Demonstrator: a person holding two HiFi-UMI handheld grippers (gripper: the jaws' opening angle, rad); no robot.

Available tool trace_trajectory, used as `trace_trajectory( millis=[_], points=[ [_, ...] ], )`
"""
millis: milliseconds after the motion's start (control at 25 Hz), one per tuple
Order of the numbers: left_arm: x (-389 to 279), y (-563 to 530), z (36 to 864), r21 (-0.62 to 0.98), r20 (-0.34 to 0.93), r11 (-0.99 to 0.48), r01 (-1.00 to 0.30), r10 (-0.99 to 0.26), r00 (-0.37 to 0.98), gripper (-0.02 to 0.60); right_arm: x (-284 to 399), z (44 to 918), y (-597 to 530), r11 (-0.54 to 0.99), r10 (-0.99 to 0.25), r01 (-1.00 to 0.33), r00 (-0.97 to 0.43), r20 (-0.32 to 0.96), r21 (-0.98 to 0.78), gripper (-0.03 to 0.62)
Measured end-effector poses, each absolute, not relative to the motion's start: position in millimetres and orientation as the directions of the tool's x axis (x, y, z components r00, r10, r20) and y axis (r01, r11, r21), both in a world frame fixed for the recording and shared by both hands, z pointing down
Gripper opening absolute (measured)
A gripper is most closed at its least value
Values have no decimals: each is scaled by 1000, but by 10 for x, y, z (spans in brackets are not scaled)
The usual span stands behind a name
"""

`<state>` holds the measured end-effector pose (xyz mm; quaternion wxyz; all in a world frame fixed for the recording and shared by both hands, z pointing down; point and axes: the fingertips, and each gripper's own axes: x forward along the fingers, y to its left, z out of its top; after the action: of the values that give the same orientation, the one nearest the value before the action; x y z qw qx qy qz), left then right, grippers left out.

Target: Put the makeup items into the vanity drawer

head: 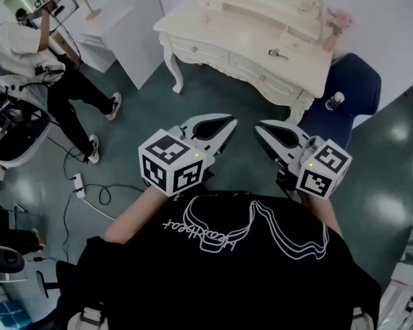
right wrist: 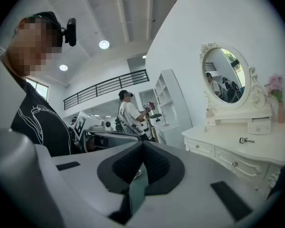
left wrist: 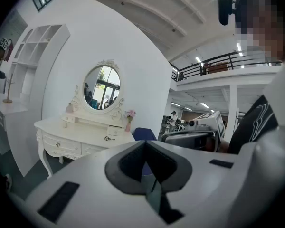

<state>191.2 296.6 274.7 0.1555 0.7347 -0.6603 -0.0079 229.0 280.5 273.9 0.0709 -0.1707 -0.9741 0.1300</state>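
Vanity top (head: 248, 29): small dark item (head: 277, 53); drawers (head: 258, 73) shut.

Head view steeply downward; both gripper views level toward vanity (head: 227, 33)

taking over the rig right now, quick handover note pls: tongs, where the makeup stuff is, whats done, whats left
Left tongs: shut, nothing held, up in front of the chest.
Right tongs: shut, nothing held, beside the left.
Things: the vanity stands ahead, out of reach from here. A small dark item, perhaps an eyelash curler, lies on its top. A small bottle sits on the blue chair beside it.
Done: nothing that shows; the drawers look closed.
Left: step up, open a drawer, put the items in.
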Motion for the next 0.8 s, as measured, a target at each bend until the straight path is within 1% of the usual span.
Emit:
trace_trajectory(
  millis=[440, 800],
  points=[
    [1980, 3054, 2751, 236, 198, -74, -969, -973, 122, 2, 2340, 2734, 2862, 911, 338, 304, -937, 82, -279, 6],
    [1984, 2943, 2756, 234, 209, -77, -969, -970, 127, 2, 2330, 2735, 2708, 905, 309, 275, -949, 58, -323, 6]
  ],
)
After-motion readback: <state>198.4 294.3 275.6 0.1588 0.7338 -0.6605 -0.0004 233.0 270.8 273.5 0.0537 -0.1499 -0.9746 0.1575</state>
